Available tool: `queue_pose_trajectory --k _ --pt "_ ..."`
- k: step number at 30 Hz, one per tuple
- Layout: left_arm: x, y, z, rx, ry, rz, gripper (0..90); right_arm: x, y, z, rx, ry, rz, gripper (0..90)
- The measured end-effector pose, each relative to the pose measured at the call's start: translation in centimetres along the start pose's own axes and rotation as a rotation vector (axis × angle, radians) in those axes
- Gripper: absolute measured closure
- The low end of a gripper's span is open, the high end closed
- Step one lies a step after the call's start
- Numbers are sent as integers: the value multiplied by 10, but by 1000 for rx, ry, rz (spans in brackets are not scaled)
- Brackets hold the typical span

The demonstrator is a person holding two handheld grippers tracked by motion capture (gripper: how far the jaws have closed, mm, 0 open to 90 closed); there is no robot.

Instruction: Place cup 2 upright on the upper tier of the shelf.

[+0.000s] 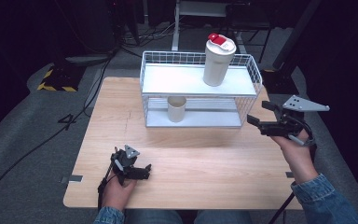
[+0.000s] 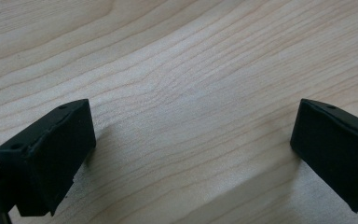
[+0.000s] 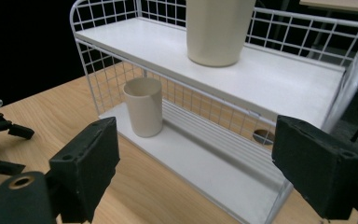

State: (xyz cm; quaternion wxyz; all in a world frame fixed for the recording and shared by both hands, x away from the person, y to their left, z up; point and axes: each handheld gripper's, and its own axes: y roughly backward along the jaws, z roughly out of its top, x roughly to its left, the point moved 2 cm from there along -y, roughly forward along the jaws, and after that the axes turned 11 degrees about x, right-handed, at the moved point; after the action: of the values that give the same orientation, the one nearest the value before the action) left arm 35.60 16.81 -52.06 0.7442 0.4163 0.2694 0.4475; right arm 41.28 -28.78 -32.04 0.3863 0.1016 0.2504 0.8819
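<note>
A white wire rack with two shelves stands at the back of the wooden table. A tall cream tumbler with a red-topped lid is upright on the upper shelf, towards the right. A small beige cup sits on the lower shelf. My left gripper rests low on the table near the front left. It is open over bare wood with nothing between its jaws. My right gripper hovers just right of the rack, open and empty. It faces the cup and the tumbler.
The table's right edge lies under my right hand. A round hole shows in the lower shelf's right end. Cables and a yellow-black striped base lie on the grey floor at the back left. Bare wood spreads between the rack and the front edge.
</note>
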Motion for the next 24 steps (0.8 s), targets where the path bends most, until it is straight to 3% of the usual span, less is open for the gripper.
queue_pose_trajectory --k 10,24 --pt "0 -1 1 -3 4 -3 5 -5 3 -41 92 -44 -30 157" --pt "0 -1 1 0 3 -1 5 -8 -17 -99 230 -103 -58 158"
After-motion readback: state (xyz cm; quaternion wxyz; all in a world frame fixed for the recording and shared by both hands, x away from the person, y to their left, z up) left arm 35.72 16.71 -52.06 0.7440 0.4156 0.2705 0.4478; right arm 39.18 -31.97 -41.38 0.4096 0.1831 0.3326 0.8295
